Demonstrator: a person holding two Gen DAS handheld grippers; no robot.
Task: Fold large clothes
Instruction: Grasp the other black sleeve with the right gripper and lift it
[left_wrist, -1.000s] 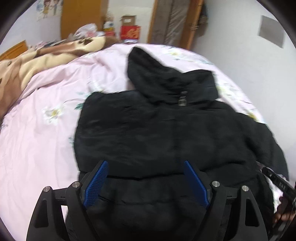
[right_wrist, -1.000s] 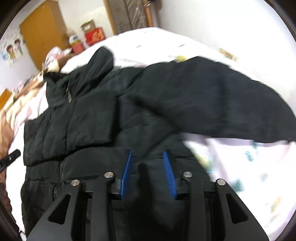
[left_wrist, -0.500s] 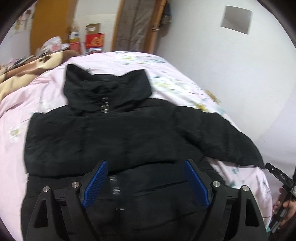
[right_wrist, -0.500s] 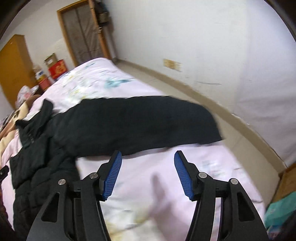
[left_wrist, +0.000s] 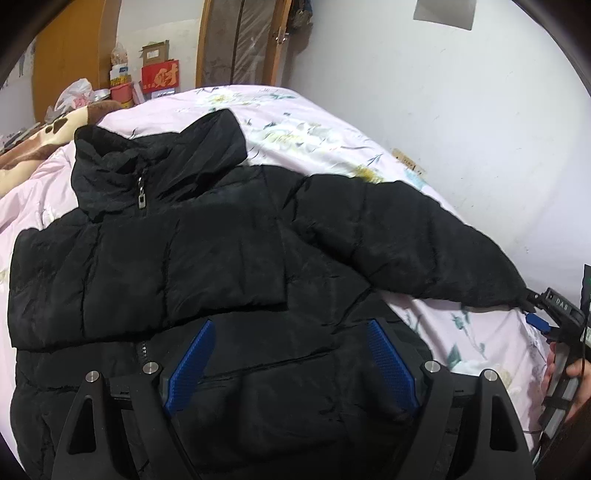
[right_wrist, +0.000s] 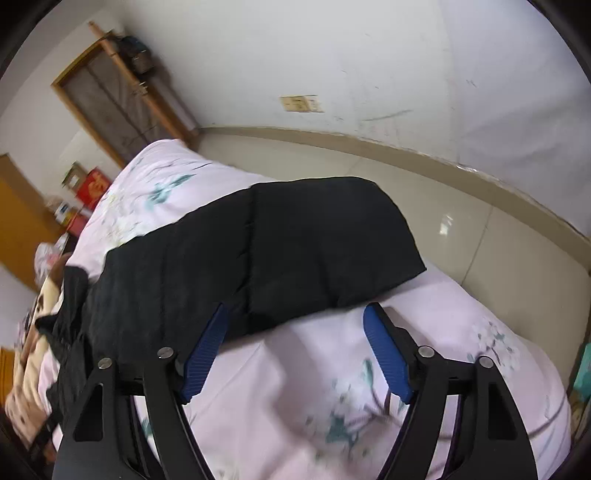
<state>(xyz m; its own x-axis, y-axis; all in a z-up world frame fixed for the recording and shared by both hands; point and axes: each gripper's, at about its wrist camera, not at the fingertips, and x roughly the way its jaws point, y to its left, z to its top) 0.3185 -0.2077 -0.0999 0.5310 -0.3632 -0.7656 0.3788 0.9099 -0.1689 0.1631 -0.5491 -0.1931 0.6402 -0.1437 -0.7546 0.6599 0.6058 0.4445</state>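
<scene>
The right tongs (right_wrist: 293, 350), spread and empty after opening, sit just below the long sleeve (right_wrist: 295, 251); the left tongs (left_wrist: 291, 365) hang spread over the jacket (left_wrist: 184, 266).

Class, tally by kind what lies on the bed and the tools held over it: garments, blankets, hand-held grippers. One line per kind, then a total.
Black padded jacket: 1
Brown-and-cream blanket: 1
Hand-held grippers: 2, the left hand-held gripper and the right hand-held gripper
Total: 4
</scene>
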